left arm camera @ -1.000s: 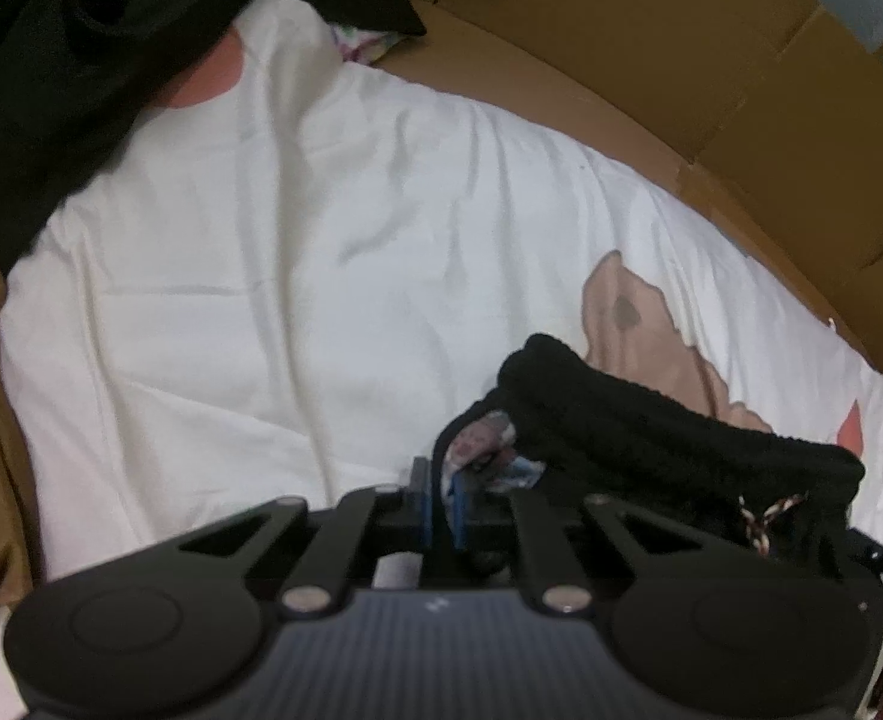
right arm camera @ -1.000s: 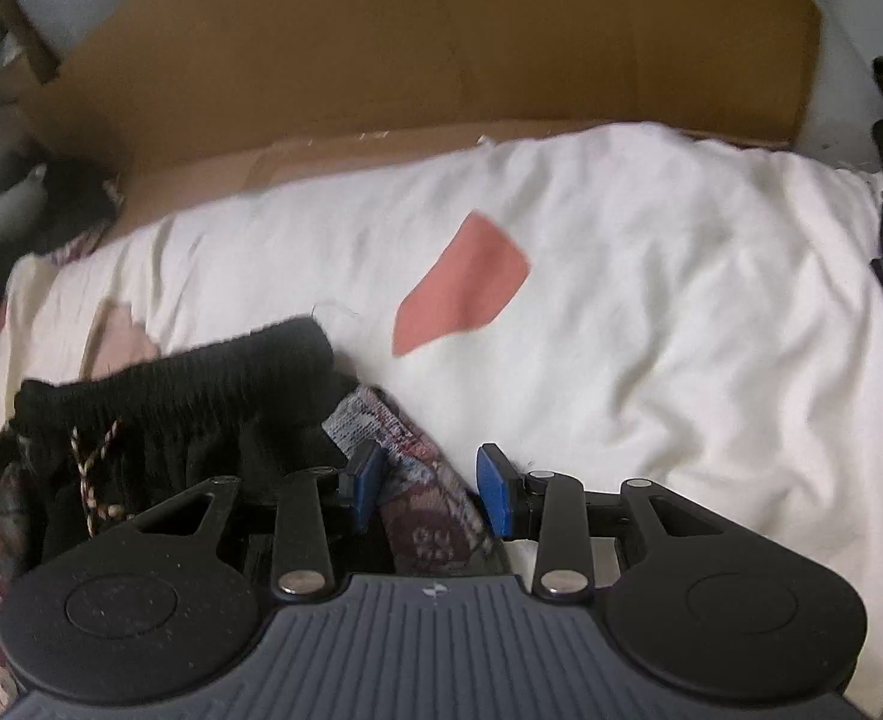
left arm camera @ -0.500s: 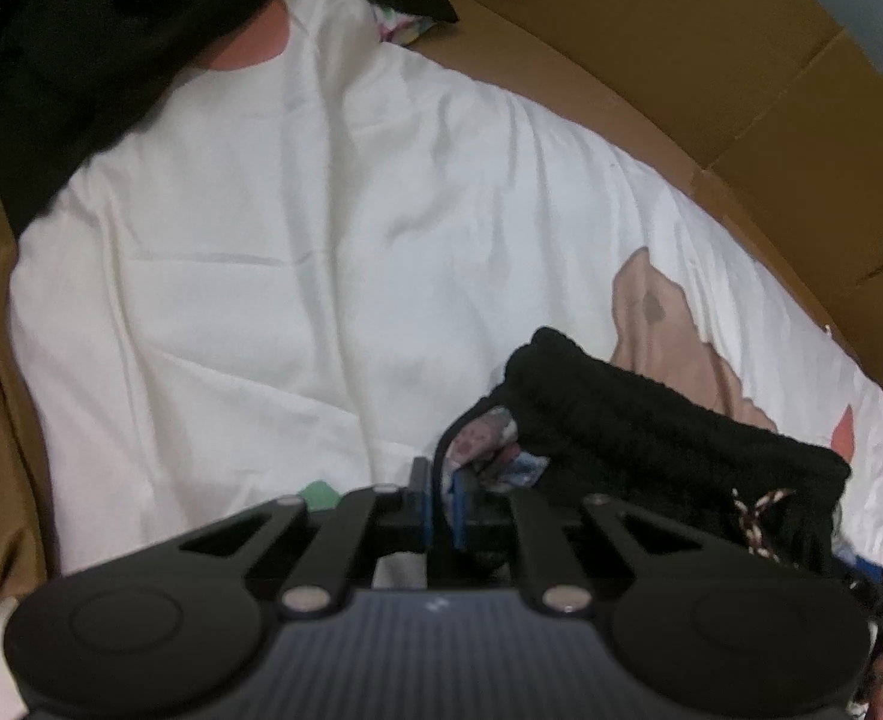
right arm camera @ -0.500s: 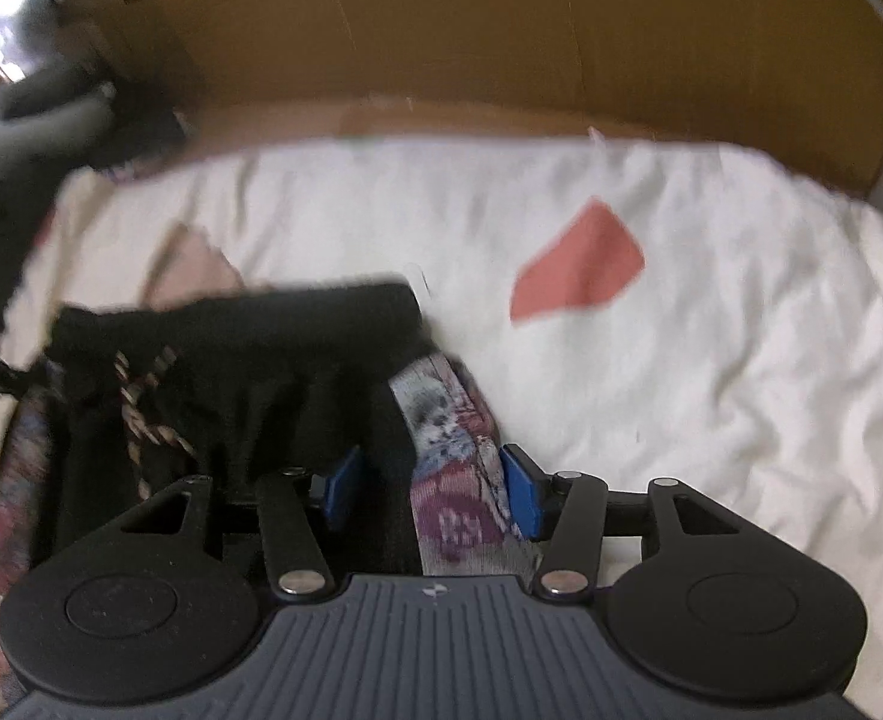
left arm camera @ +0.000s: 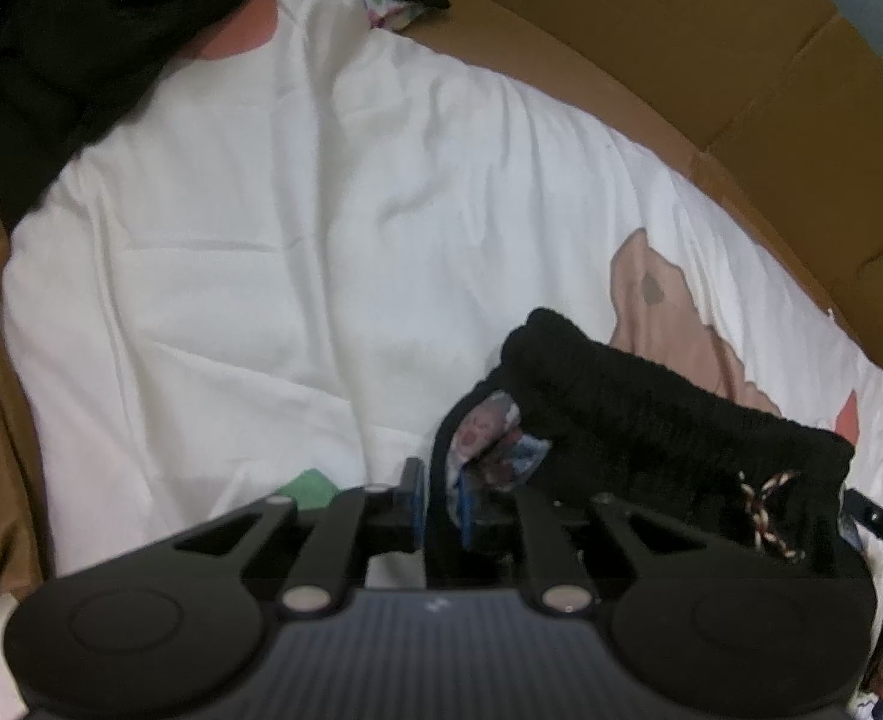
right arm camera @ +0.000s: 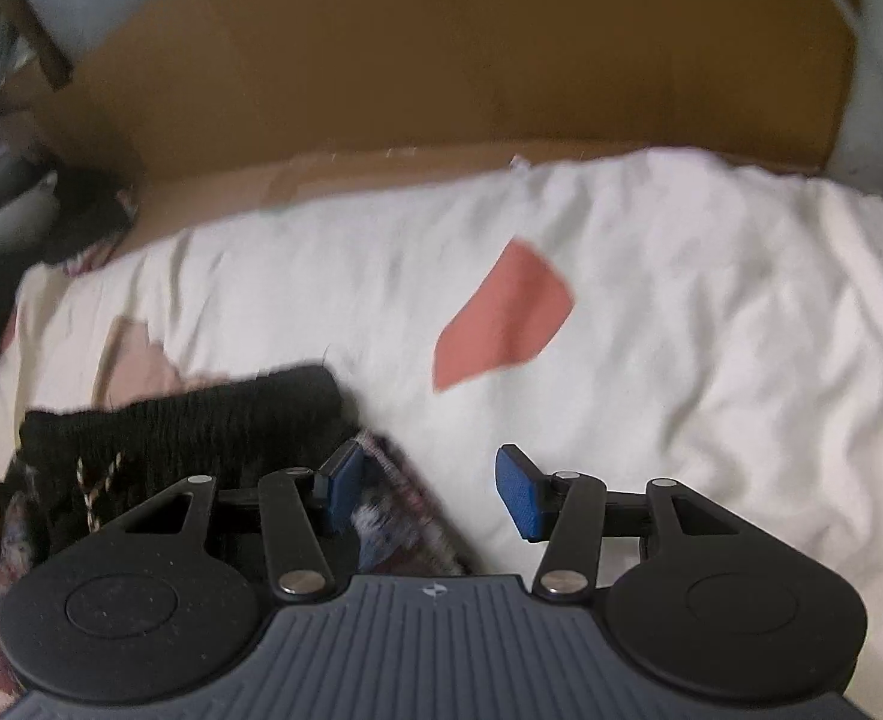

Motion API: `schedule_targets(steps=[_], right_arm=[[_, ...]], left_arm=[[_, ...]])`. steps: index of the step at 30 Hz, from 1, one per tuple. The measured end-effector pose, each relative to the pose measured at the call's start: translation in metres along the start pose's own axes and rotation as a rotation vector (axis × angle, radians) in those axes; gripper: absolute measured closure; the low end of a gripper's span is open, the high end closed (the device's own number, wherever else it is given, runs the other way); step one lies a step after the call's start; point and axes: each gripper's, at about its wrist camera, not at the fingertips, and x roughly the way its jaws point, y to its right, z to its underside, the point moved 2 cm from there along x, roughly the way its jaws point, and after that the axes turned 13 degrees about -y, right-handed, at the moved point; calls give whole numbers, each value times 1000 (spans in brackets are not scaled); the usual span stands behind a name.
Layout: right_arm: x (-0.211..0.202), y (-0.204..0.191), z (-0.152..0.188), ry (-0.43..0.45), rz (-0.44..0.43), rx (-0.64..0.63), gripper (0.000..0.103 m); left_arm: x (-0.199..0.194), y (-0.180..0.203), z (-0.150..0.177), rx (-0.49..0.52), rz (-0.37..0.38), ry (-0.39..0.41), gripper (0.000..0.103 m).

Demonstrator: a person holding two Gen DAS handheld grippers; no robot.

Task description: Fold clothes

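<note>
Cardboard walls rise behind the white sheet, a soft, creased cloth with flat salmon and tan patches, and everything below is placed against the black waistband of the shorts that lie on it. That waistband is a thick, ribbed, elastic tube running roughly side to side across both views, with a braided two-tone drawstring dangling near the middle of its length. Below it hangs the thinner patterned cloth of the shorts, printed in purple, blue and cream. Your left gripper sits at the waistband's left end, pointing steeply down; its jaws are opening, the dark bound hem of the shorts is between the blue pads and the pads look to have just come off it. Your right gripper sits at the waistband's opposite end, jaws standing wide; its left pad is against the patterned cloth while the other stands clear over bare sheet, so it grips nothing. Both hands are level with the waistband's ends, its long axis spanning between them, so I judge the next fold turns on regripping along that line. A small green patch shows just left of the left gripper.
</note>
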Motion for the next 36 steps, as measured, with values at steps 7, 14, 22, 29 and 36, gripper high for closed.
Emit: schedule_targets(steps=[7,14,22,29,36], right_arm=[[12,-26,13,-40,18,-116,47],[8,-28,11,-32,29,-120,47],[2,-7,-1,0,19,-20,52],[12,-22,11,-32,62,-101,60],[10,-37,17,-60,85,-194,92]], left_arm=[[5,-4,6,-45,26,-21,70],[-6,6,12,-38,56,-8,67],[-1,15,6,-74,39,-8,62],[9,10,10,-99,51,-21,84],[-1,-5,11,-106,36,8,97]])
